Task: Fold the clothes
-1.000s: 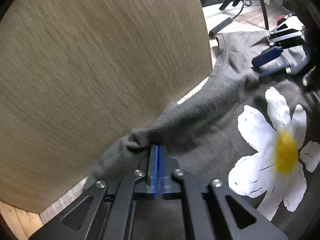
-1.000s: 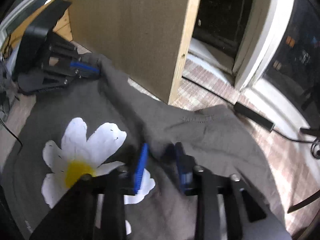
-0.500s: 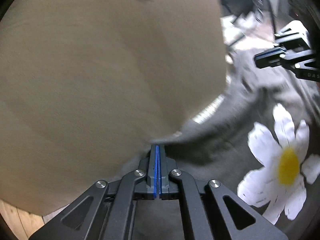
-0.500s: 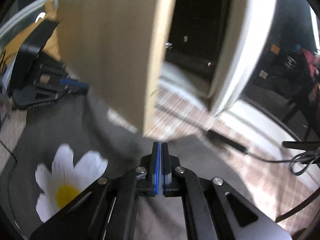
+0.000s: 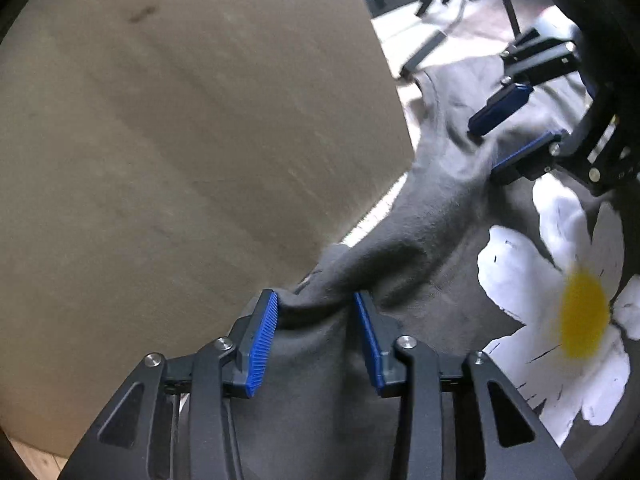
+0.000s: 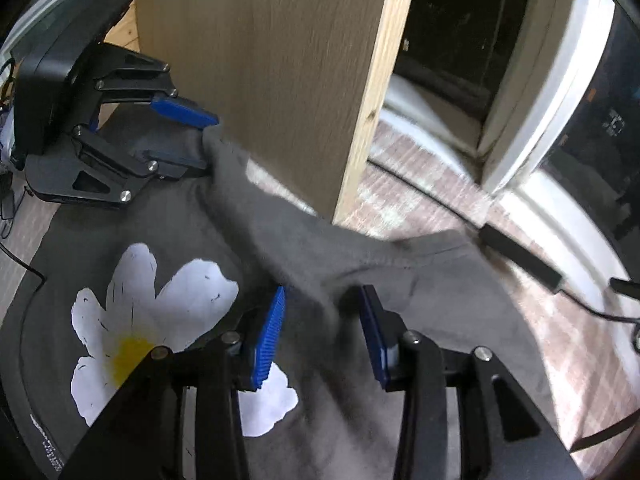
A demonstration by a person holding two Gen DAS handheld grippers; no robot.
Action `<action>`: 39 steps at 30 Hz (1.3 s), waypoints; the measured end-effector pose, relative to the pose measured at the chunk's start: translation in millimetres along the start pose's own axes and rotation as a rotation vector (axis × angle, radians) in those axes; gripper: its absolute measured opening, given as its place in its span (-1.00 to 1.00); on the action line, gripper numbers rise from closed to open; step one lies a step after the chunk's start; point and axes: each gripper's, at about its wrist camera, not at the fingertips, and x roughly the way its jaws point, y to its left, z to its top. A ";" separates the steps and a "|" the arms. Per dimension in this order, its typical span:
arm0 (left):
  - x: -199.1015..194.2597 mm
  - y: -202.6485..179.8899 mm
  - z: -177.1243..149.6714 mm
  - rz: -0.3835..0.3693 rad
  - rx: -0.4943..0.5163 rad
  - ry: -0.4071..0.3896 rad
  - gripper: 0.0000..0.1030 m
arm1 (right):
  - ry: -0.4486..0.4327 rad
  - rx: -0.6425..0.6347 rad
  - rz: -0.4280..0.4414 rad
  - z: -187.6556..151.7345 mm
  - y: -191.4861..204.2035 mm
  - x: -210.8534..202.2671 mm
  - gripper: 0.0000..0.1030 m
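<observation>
Now I am opening both jaws, the left gripper [image 5: 316, 330] and right gripper [image 6: 324, 330] letting go of the grey T-shirt [image 6: 400, 280] lying near the wooden panel [image 6: 280, 60]; next I should regrip for another fold.

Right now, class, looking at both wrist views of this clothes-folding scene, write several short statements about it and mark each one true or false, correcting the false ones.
1. The grey T-shirt carries a white daisy print with a yellow centre. True.
2. The left gripper is clamped shut with its blue pads touching each other. False: its jaws are opening, the pads stand apart, and a ridge of grey fabric lies between them.
3. A tall light wooden panel stands behind the shirt. True.
4. The right gripper hangs over bare floor, away from the shirt. False: it is over the shirt with fabric bunched between its parted, opening jaws.
5. The daisy print is red. False: its petals are white.
</observation>
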 end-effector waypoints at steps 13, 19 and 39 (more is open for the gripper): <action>-2.6 9.6 6.3 0.083 -0.064 -0.028 -0.89 | -0.127 0.014 -0.157 13.8 -6.0 -14.2 -0.97; -2.7 29.1 2.7 0.126 -0.121 0.012 -0.76 | -0.096 0.065 -0.207 8.6 -22.0 -17.9 -0.77; -108.7 -186.6 -105.5 -0.558 -0.195 0.100 -0.70 | 0.143 0.391 0.159 -255.4 135.6 -139.8 -0.75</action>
